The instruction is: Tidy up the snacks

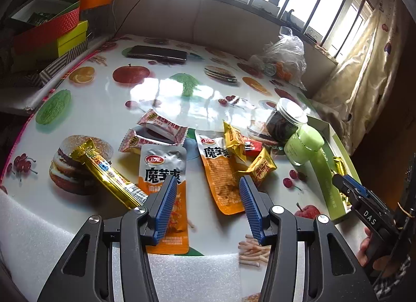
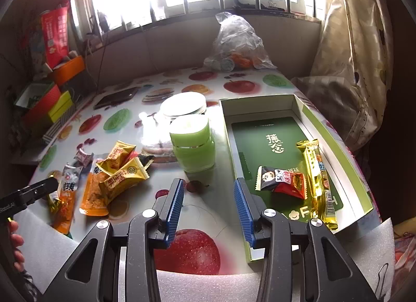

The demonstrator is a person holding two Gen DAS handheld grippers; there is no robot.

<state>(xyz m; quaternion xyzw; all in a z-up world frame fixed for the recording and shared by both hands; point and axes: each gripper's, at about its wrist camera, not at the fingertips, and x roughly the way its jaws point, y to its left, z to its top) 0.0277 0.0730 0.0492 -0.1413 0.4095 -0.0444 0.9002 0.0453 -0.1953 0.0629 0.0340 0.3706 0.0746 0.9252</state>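
Taking the green jar (image 1: 306, 143) as the landmark and reading left to right: far to its left lies a gold bar (image 1: 104, 169), then two pink nougat packs (image 1: 166, 126) overlapping each other, then two orange konjac pouches (image 1: 166, 179) lying flat, then two yellow packets (image 1: 235, 139) just beside the jar, one partly on a pouch. A small red wrapper (image 1: 253, 146) peeks out between them. These loose snacks seem simply heaped on the table (image 1: 161, 88), waiting to be sorted.

The left gripper (image 1: 206, 198) hangs above the two pouches with its jaws wide apart and nothing between them, probably lined up to pick one next. A dark jar (image 1: 282, 122) stands just behind the green jar.

Right of the green jar sits the box (image 2: 335, 151), open on top (evidently the collecting place). Inside it I count two snacks: one red-and-black pack (image 2: 283, 181) near the middle and one gold bar (image 2: 318, 177) along the right wall, laid lengthwise, likely so it fits the long side. The right gripper (image 2: 209, 205) hovers over the gap between the green jar and the box's left wall, jaws wide open and empty.

My tally: two in the box, eight still on the table; sorting looks early.
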